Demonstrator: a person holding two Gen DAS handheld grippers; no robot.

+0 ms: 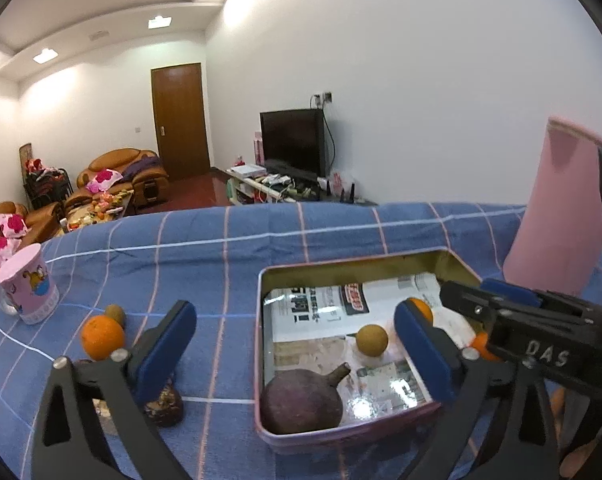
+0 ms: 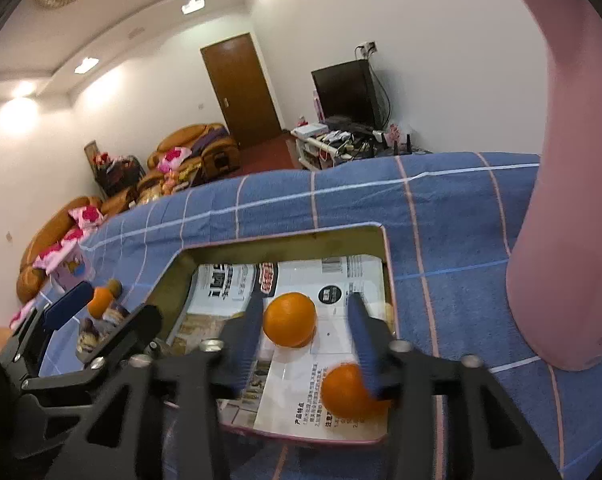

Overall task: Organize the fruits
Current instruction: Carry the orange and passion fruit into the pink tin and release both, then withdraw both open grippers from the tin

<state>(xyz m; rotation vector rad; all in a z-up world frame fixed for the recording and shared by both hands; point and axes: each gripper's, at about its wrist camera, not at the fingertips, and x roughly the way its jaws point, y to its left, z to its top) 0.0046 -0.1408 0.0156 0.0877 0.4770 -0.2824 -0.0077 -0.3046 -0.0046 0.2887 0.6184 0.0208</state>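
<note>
A pink-rimmed tin tray [image 1: 353,263] lined with newspaper sits on the blue checked cloth. In it lie a dark purple fruit [image 1: 301,402], a brownish round fruit [image 1: 372,340] and two oranges. My left gripper [image 1: 293,354] hangs wide open over the tray's left side, with nothing between its pads. My right gripper [image 2: 305,340] is open over the tray [image 2: 285,234]. One orange [image 2: 289,318] rests on the paper between its fingers, with a gap to the right pad. A second, blurred orange [image 2: 349,392] lies under the right finger.
Outside the tray, to its left, lie an orange [image 1: 101,337], a small brown fruit [image 1: 115,314] and a dark fruit [image 1: 165,405]. A pink mug [image 1: 27,288] stands at the far left. A tall pink vessel [image 1: 557,208] stands right of the tray.
</note>
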